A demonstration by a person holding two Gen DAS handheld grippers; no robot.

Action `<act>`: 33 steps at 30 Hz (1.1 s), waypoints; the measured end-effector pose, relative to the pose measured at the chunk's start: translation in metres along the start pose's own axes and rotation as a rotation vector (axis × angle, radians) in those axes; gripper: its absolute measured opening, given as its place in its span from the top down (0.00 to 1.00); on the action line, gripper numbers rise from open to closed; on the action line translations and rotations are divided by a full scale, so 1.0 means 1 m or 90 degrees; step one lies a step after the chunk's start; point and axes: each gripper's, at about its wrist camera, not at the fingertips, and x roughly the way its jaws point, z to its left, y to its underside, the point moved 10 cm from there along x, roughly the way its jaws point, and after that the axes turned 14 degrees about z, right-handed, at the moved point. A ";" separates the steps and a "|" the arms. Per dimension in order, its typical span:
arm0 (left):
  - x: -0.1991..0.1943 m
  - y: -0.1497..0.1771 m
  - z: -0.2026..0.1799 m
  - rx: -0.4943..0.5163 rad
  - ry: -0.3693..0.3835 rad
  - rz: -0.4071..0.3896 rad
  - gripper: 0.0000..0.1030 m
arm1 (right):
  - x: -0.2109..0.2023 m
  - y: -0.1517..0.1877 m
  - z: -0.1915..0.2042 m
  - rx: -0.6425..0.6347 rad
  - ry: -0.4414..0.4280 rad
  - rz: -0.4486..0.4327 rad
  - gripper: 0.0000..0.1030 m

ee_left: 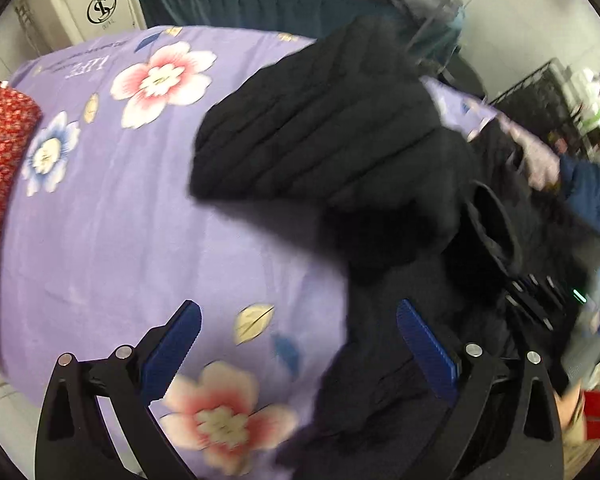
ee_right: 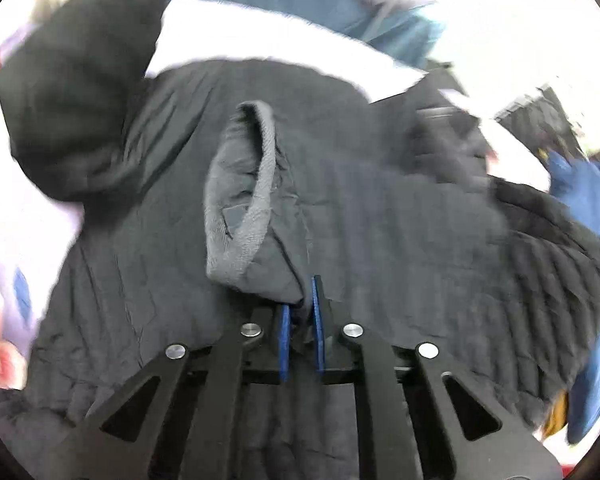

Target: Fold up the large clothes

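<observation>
Black quilted jacket (ee_left: 332, 128) is lying on the purple floral bedsheet (ee_left: 100, 220), sprawling ahead and to the right of the left gripper (ee_left: 298, 340) and running away from it toward the far right. That gripper is hovering with its blue pads spread wide, nothing between them — sheet under its left finger, dark fabric under its right. A sleeve is reaching out ahead of it, and that sleeve, I judge, is the part the coming fold turns on, with the left gripper the nearer one to it.

In the right wrist view the jacket is filling nearly everything ahead of the right gripper (ee_right: 300, 320), whose pads are pressing close together on a bunch of cloth just below the grey ribbed collar (ee_right: 256, 184). Blur is hiding finer detail. No containers are showing — only a red patterned cloth (ee_left: 0, 200) far left.
</observation>
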 end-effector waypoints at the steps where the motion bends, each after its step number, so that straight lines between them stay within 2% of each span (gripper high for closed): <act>1: 0.001 -0.007 -0.007 -0.005 0.021 -0.001 0.06 | -0.023 0.003 -0.027 0.038 -0.005 -0.026 0.92; 2: 0.003 -0.013 -0.016 -0.008 0.043 0.002 0.06 | -0.044 0.004 -0.040 0.068 -0.010 -0.044 0.92; 5: 0.019 -0.030 -0.041 -0.017 0.106 0.036 0.06 | -0.105 0.022 -0.126 0.201 -0.024 -0.106 0.92; 7: 0.030 -0.037 -0.055 -0.032 0.148 0.054 0.06 | -0.148 0.040 -0.183 0.301 -0.044 -0.148 0.92; 9: 0.037 -0.045 -0.070 -0.048 0.187 0.049 0.06 | -0.174 0.065 -0.227 0.372 -0.047 -0.170 0.92; 12: 0.052 -0.061 -0.076 -0.044 0.139 0.044 0.09 | -0.197 0.103 -0.276 0.450 -0.049 -0.196 0.92; 13: 0.059 -0.069 -0.074 -0.042 0.110 0.042 0.23 | -0.204 0.113 -0.289 0.471 -0.048 -0.203 0.92; 14: 0.063 -0.074 -0.072 -0.042 0.092 0.041 0.38 | -0.206 0.123 -0.294 0.484 -0.046 -0.208 0.92; 15: 0.069 -0.079 -0.068 -0.041 0.074 0.045 0.63 | -0.210 0.131 -0.300 0.496 -0.047 -0.213 0.92; 16: 0.071 -0.085 -0.065 -0.044 0.075 0.047 0.73 | -0.214 0.137 -0.304 0.502 -0.046 -0.219 0.92; 18: 0.062 -0.093 -0.058 -0.055 0.075 0.021 0.86 | -0.217 0.140 -0.303 0.506 -0.046 -0.229 0.92; 21: 0.027 -0.107 -0.036 -0.078 0.047 -0.045 0.91 | -0.235 0.134 -0.300 0.495 -0.046 -0.266 0.94; 23: -0.005 -0.116 -0.012 -0.110 0.052 -0.093 0.91 | -0.256 0.123 -0.300 0.475 -0.035 -0.297 0.98; 26: -0.041 -0.124 0.023 -0.139 0.069 -0.127 0.92 | -0.263 0.094 -0.291 0.433 -0.025 -0.303 0.99; 28: -0.063 -0.123 0.045 -0.162 0.072 -0.147 0.92 | -0.254 0.082 -0.284 0.429 -0.066 -0.288 0.98; 30: -0.086 -0.116 0.072 -0.182 0.052 -0.180 0.92 | -0.232 0.069 -0.267 0.426 -0.168 -0.255 0.96; 31: -0.100 -0.114 0.088 -0.193 0.040 -0.199 0.92 | -0.223 0.066 -0.260 0.431 -0.191 -0.248 0.87; 32: -0.117 -0.112 0.106 -0.203 0.024 -0.219 0.92 | -0.213 0.062 -0.249 0.429 -0.210 -0.240 0.53; 33: -0.131 -0.111 0.122 -0.206 0.005 -0.232 0.92 | -0.203 0.057 -0.237 0.415 -0.230 -0.229 0.28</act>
